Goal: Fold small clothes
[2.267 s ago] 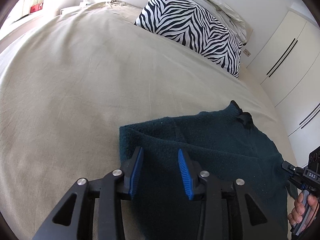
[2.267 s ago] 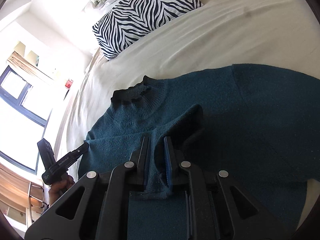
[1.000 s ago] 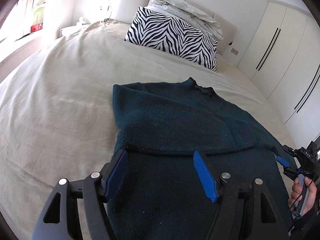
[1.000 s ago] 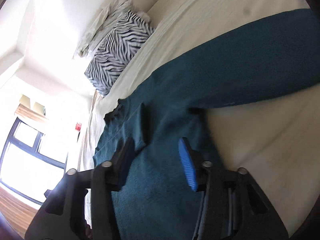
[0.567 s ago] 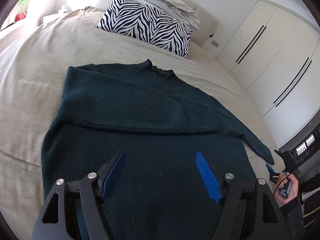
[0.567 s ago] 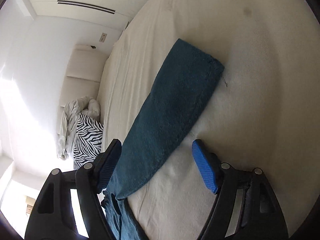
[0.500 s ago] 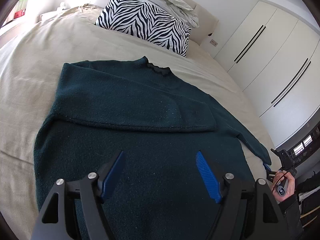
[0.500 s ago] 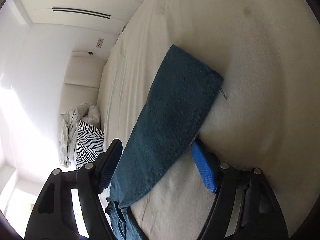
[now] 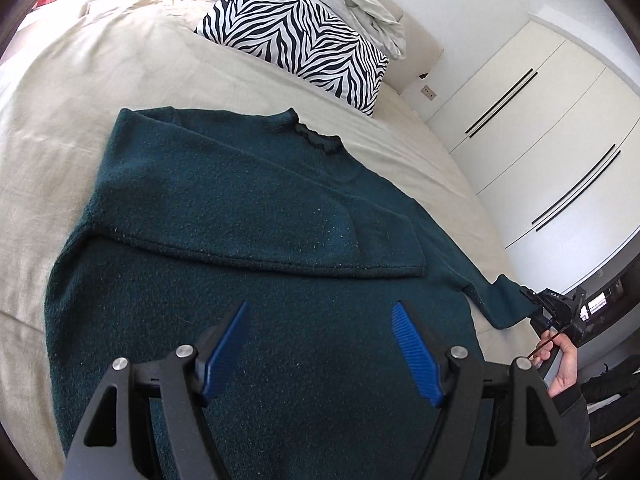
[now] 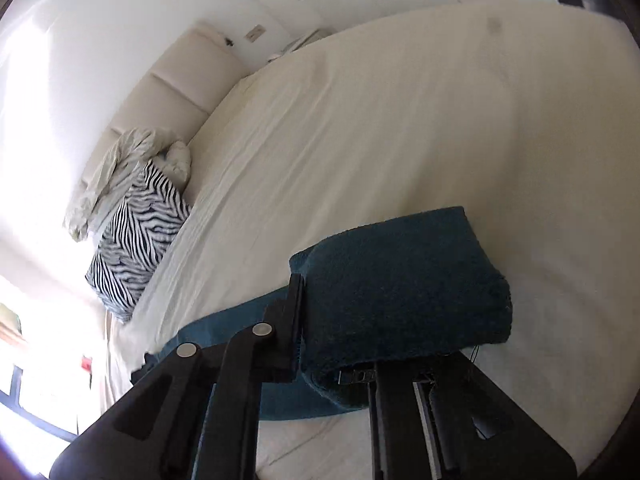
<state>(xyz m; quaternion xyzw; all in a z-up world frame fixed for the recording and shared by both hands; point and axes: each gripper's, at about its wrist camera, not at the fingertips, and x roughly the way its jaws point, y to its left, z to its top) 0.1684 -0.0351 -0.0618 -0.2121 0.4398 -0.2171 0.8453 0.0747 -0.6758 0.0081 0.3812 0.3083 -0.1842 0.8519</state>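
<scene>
the dark teal sweater lies flat on the bed, one sleeve folded across its chest. the right tongs clamp the other sleeve's cuff; the left tongs hang open above the hem.

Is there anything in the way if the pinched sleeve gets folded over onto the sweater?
Nothing visible. The right gripper is shut on the sleeve end, and the sweater body beside it carries only its other sleeve, already folded flat across the chest.
</scene>
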